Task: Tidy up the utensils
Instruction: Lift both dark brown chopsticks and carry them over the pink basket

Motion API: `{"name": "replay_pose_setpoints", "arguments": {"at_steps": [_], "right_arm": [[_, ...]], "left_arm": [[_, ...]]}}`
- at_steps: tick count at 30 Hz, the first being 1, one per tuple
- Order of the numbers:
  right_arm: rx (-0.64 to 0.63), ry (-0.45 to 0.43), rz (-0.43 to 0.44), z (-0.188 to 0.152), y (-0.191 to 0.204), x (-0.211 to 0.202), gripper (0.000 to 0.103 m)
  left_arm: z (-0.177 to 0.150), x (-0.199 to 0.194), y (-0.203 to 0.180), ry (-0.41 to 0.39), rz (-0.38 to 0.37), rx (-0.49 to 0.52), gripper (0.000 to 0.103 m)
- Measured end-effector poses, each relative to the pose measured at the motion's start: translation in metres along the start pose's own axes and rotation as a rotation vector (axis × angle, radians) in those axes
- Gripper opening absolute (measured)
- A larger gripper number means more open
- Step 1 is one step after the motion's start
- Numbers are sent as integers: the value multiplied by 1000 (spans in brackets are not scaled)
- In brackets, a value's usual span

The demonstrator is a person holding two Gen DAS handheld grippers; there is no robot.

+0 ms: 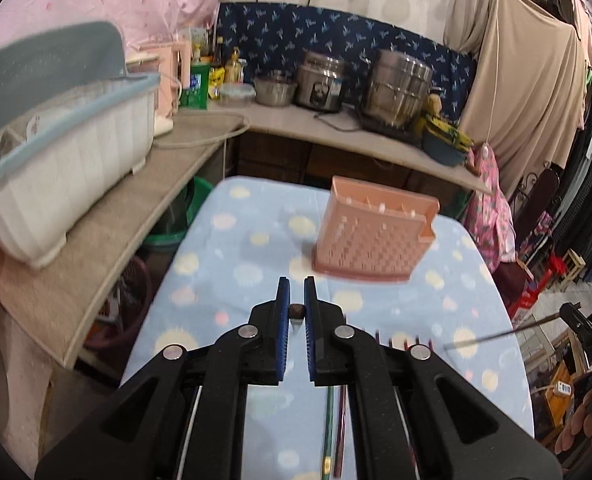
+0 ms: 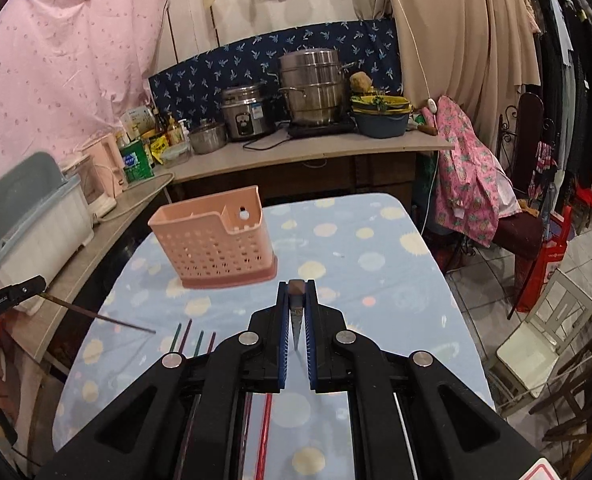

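Observation:
A pink perforated utensil holder (image 1: 371, 236) (image 2: 216, 242) stands upright on the blue dotted tablecloth (image 1: 256, 240) (image 2: 355, 248). My left gripper (image 1: 297, 286) is shut on a dark chopstick (image 1: 296, 312), held above the table short of the holder; the stick shows in the right wrist view (image 2: 100, 316). My right gripper (image 2: 296, 286) is shut on a brown-ended chopstick (image 2: 296, 312), right of the holder; it shows in the left wrist view (image 1: 503, 332). Several coloured chopsticks (image 2: 194, 338) (image 1: 335, 432) lie on the cloth beneath the grippers.
A white dish rack with a blue rim (image 1: 60, 172) (image 2: 32, 236) sits on the left counter. The back counter (image 1: 335, 132) (image 2: 296, 152) holds steel pots, a rice cooker, bottles and a bowl. Chairs and hanging clothes (image 2: 535, 220) stand right of the table.

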State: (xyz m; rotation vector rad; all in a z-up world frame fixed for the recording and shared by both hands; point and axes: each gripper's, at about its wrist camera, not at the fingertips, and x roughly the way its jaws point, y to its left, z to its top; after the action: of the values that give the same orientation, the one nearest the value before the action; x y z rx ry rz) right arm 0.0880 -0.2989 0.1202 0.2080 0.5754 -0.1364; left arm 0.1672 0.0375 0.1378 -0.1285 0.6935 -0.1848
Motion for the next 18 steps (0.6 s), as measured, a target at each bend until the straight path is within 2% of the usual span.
{"name": "replay_pose_setpoints", "arguments": {"at_steps": [7,15,18], "right_arm": [[42,-87,48,57,2,10,7],[82,-231,142,127,22,11,7],[85,-256,171,149,37,23,7]], "left_arm": [[62,9,-16,-82,-15,-3,7],[138,-10,-45,-255,-57,-7,7],[156,-8,-52,-303,-63,-14,7]]}}
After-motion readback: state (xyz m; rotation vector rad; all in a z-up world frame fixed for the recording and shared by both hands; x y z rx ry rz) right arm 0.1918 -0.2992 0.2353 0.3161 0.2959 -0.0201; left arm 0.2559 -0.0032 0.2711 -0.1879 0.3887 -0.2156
